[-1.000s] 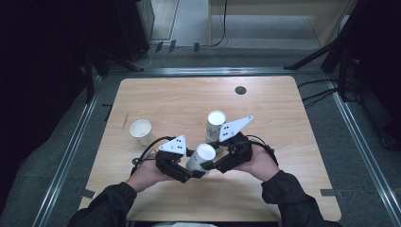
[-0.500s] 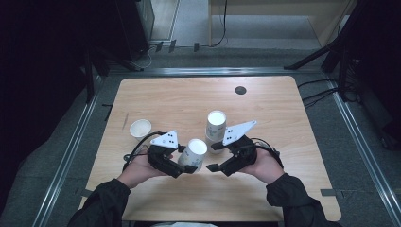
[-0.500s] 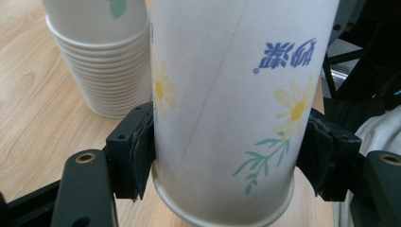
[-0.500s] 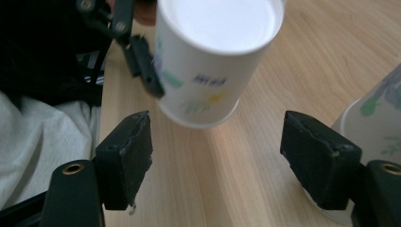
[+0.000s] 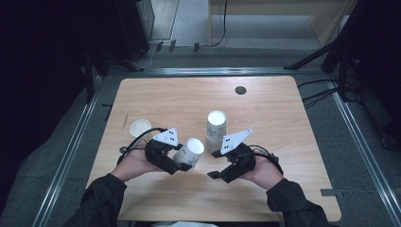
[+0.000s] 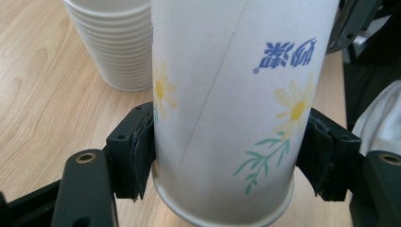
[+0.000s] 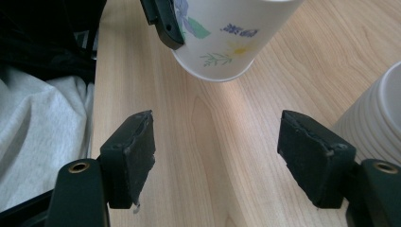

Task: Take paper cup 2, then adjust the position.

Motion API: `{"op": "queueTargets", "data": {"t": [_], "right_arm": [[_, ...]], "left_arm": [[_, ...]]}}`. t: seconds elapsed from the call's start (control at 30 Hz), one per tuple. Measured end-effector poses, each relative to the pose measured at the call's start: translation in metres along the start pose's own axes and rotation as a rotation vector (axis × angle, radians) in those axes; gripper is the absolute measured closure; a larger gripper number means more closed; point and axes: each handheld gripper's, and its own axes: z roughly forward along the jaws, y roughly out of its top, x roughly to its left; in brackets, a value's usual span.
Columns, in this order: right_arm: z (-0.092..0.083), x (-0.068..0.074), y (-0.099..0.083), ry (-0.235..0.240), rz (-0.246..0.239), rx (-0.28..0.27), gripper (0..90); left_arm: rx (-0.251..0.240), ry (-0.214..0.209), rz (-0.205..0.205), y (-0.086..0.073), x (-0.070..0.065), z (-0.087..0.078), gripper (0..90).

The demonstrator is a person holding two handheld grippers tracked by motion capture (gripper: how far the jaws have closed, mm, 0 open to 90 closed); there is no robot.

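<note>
A white paper cup (image 5: 190,149) printed with yellow flowers is tilted above the wooden table (image 5: 283,104). My left gripper (image 5: 183,162) is shut on it, and in the left gripper view both pads press the cup (image 6: 227,94) near its rim. To the right of it, my right gripper (image 5: 213,164) is open and apart from the cup. Its jaws have just been closing, with nothing between them (image 7: 217,146). In the right gripper view the held cup (image 7: 227,33) hangs just beyond its jaws.
A stack of upturned white cups (image 5: 216,125) stands just behind the right gripper, also in the left gripper view (image 6: 113,47). A single upright cup (image 5: 140,127) sits left of the left gripper. A dark round hole (image 5: 240,90) is near the far edge.
A second ago both grippers met at the flowered cup. The right gripper has since let go and drawn off to the right, while the left one keeps the cup, shifted slightly left.
</note>
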Motion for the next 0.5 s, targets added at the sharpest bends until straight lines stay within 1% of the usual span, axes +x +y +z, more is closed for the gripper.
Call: {"op": "queueTargets", "data": {"t": [0.03,0.07,0.1,0.23,0.3,0.37,0.47,0.5], "right_arm": [[0.001,-0.001,0.0,0.002,0.002,0.002,28.7],[0.002,-0.001,-0.001,0.001,0.003,0.001,28.8],[0.002,-0.001,-0.001,-0.001,0.01,0.004,28.8],[0.003,-0.001,-0.004,-0.006,0.014,0.006,28.8],[0.003,-0.001,-0.005,-0.01,0.01,0.002,28.8],[0.002,-0.001,-0.006,-0.015,0.01,0.001,28.8],[0.002,-0.002,-0.006,-0.019,0.006,-0.001,28.8],[0.003,-0.003,-0.006,-0.017,0.009,0.001,28.8]], "left_arm": [[0.008,-0.006,-0.004,0.0,0.001,0.002,28.8],[0.022,-0.006,0.006,0.001,0.001,0.002,28.7],[0.025,-0.003,0.008,0.001,0.001,0.003,28.8],[0.062,-0.013,0.033,0.005,0.001,0.009,28.7],[0.085,-0.006,0.054,0.007,0.0,0.012,28.7],[0.098,-0.011,0.059,0.007,-0.001,0.015,28.8],[0.135,-0.01,0.075,0.008,-0.002,0.02,28.8],[0.144,-0.02,0.075,0.008,-0.003,0.022,28.7]]}}
